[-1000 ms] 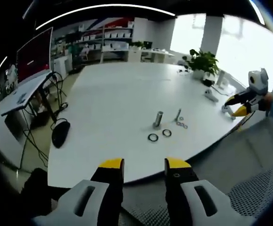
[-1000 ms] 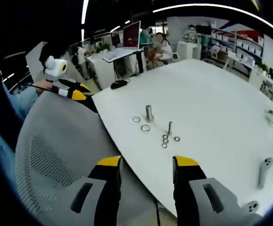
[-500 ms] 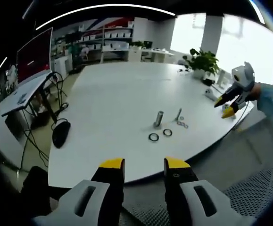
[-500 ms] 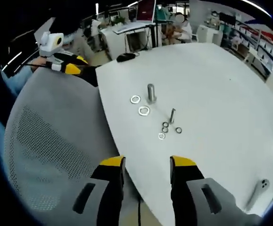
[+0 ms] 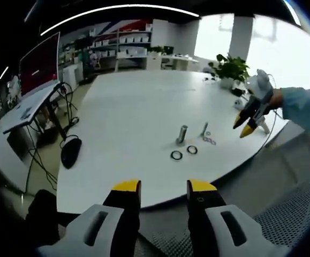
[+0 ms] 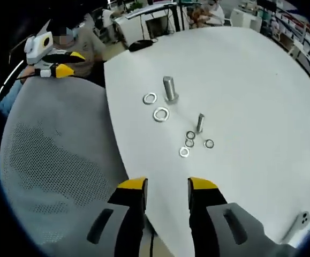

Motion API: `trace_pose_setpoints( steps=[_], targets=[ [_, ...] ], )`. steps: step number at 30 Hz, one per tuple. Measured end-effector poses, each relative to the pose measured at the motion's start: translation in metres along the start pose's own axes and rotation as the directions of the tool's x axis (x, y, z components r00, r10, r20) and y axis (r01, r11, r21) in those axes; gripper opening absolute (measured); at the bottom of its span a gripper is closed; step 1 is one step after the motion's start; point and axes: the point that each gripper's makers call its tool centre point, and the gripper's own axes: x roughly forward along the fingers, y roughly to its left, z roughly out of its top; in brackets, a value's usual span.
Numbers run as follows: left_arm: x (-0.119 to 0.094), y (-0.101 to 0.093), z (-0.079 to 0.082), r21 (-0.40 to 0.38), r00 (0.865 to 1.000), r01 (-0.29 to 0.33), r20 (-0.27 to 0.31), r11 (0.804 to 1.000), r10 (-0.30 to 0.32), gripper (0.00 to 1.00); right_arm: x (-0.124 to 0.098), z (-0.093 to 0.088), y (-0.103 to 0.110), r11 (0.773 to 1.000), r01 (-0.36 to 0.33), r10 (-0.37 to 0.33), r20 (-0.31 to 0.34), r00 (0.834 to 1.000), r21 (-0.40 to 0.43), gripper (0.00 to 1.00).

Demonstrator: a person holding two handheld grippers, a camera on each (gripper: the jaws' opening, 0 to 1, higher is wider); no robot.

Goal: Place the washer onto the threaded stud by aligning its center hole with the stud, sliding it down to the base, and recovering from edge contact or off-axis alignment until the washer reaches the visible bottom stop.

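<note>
On the white table [image 5: 133, 101] a thick stud [image 5: 182, 134] stands upright, with two large washers [image 5: 176, 155] lying flat in front of it. A thin stud [image 5: 205, 129] stands to its right beside several small washers [image 5: 209, 141]. My left gripper [image 5: 164, 187] hangs open and empty short of the table's near edge. My right gripper [image 5: 242, 127] comes in from the right, above the table's edge. From the right gripper view, my right gripper [image 6: 167, 184] is open and empty, pointing down at the thick stud [image 6: 169, 88], the large washers [image 6: 161, 114] and the thin stud [image 6: 200, 122]. The left gripper [image 6: 72, 62] shows at upper left.
A grey mesh chair [image 6: 53, 160] stands against the table's near edge. A black mouse [image 5: 70, 151] lies at the table's left corner and a potted plant [image 5: 229, 69] at the far right. A white controller [image 6: 303, 219] rests near the right edge.
My right gripper has swung in over the table's edge toward the studs, and its jaws have narrowed a little. The left gripper has stayed put.
</note>
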Motion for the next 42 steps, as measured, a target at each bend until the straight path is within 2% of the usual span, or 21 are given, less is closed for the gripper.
trace_pose_setpoints(
  steps=[3,6,10,14,18,24,31,34,36,39,42],
  targets=[
    [0.000,0.000,-0.001,0.006,1.000,0.000,-0.007,1.000,0.000,0.32,0.014,0.003,-0.007,0.999,0.019,-0.020,-0.015,1.000,-0.044,0.32],
    [-0.001,0.000,0.003,-0.021,1.000,0.006,0.022,1.000,-0.005,0.31,0.024,0.003,-0.007,0.997,0.014,-0.017,-0.041,0.999,-0.076,0.31],
    [0.000,0.000,0.000,-0.020,1.000,0.000,0.001,1.000,0.000,0.30,0.038,0.004,-0.006,0.988,-0.006,-0.006,-0.075,0.997,-0.156,0.31],
    [0.000,0.001,-0.007,-0.057,0.999,-0.009,-0.035,0.998,0.007,0.27,0.052,0.001,-0.007,0.987,-0.034,0.015,-0.117,0.993,-0.156,0.28],
    [-0.001,0.002,-0.006,-0.062,1.000,-0.017,-0.028,0.998,0.015,0.27,0.061,0.002,-0.013,0.985,-0.025,0.003,-0.132,0.991,-0.169,0.28],
    [-0.001,0.003,-0.006,-0.056,0.999,-0.019,-0.032,0.998,0.017,0.26,0.068,0.008,-0.024,0.983,0.005,-0.029,-0.131,0.991,-0.184,0.26],
    [0.000,0.000,-0.008,-0.047,0.999,-0.005,-0.043,0.999,0.003,0.24,0.074,0.012,-0.022,0.979,0.001,-0.029,-0.134,0.991,-0.202,0.26],
    [0.000,-0.001,-0.008,-0.045,0.999,0.004,-0.045,0.999,-0.006,0.23,0.074,0.011,-0.025,0.969,0.018,-0.055,-0.143,0.988,-0.245,0.23],
    [0.000,-0.001,-0.008,-0.039,0.999,0.006,-0.049,0.999,-0.008,0.23,0.075,0.011,-0.026,0.969,0.030,-0.066,-0.142,0.988,-0.245,0.22],
    [0.001,-0.002,-0.010,-0.034,0.998,0.010,-0.059,0.999,-0.012,0.23,0.075,0.011,-0.025,0.952,0.028,-0.080,-0.159,0.984,-0.303,0.22],
    [0.001,-0.002,-0.010,-0.033,0.998,0.010,-0.060,0.999,-0.012,0.23,0.076,0.011,-0.027,0.951,0.037,-0.093,-0.167,0.982,-0.308,0.20]
  ],
)
